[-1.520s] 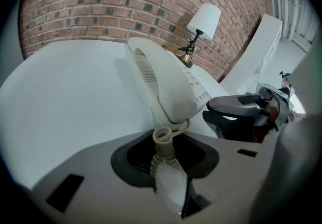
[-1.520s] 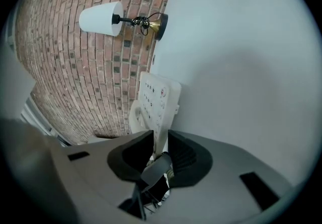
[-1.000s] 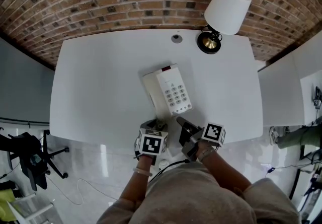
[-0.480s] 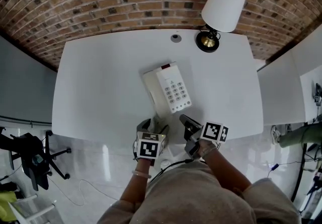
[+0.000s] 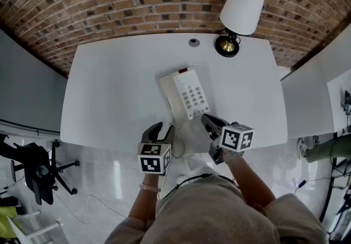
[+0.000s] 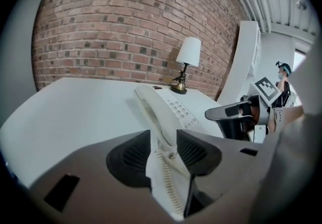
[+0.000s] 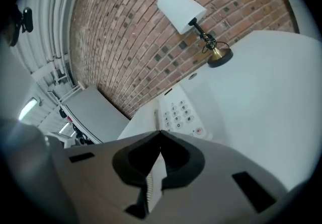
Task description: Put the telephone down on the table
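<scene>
The white telephone (image 5: pixel 189 95) lies flat on the white table (image 5: pixel 109 89), its handset (image 5: pixel 169 100) on the cradle along its left side. My left gripper (image 5: pixel 159 130) hovers at the table's near edge, just short of the phone. Its jaws are closing but stand apart. In the left gripper view the handset's near end (image 6: pixel 153 112) and the coiled cord (image 6: pixel 168 177) show in the gap, with neither pad pressing on them. My right gripper (image 5: pixel 207 122) is to the right of the phone's near end. Its tips (image 7: pixel 160 133) are shut with nothing between them.
A table lamp (image 5: pixel 238 12) with a white shade and brass foot stands at the far right of the table. A small round grommet (image 5: pixel 193 41) sits near the far edge. A white cabinet (image 5: pixel 312 95) flanks the table on the right; an office chair (image 5: pixel 33 169) stands on the floor at the left.
The left gripper has drawn back from the phone's near end, its fingers now showing apart. The right gripper's jaws have shut. The phone has stayed on the table.
</scene>
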Demonstrator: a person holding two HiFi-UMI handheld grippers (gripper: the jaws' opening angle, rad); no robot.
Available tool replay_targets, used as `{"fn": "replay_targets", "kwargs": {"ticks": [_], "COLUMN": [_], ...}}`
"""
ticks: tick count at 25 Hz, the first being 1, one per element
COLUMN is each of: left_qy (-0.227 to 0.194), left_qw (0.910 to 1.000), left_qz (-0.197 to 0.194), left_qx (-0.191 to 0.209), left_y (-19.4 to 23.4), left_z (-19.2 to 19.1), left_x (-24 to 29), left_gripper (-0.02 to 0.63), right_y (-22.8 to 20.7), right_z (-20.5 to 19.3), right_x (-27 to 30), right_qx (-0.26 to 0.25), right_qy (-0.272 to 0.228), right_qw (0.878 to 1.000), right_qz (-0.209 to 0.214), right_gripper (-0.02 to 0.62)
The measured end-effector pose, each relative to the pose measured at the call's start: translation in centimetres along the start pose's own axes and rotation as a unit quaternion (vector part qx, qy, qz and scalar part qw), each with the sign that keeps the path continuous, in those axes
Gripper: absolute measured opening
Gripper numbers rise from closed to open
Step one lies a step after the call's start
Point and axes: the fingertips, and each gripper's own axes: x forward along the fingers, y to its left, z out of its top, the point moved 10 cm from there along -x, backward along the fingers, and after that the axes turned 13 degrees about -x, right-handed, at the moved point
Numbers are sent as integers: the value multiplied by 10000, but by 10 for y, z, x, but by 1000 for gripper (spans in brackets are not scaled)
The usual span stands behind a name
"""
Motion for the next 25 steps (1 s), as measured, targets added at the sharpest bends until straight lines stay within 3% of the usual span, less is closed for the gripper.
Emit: {"fn": "replay_targets", "kwargs": {"ticks": [5, 8, 17, 25], "left_qy": [-466, -756, -1591, -2455], "left_qw": [9982, 9955, 9842, 9655], "left_qz": [354, 527, 706, 630], "left_qx": [110, 218, 316, 591], "left_y": [10, 13, 23, 22], "left_z": [14, 22, 37, 48], "left_x": [-19, -30, -66, -102], "left_gripper": [41, 8, 5, 5], "right_y": [4, 9, 32, 60], "right_z": [18, 31, 63, 77], "right_x": [-7, -14, -35, -57], "right_qx": [-629, -1150, -2610, -3452], "right_qy": [-258, -449, -966, -1479], "right_qw": [9976, 9922, 9597, 9254], "right_qz": [-98, -178, -382, -511], "right_gripper": [5, 5, 5, 5]}}
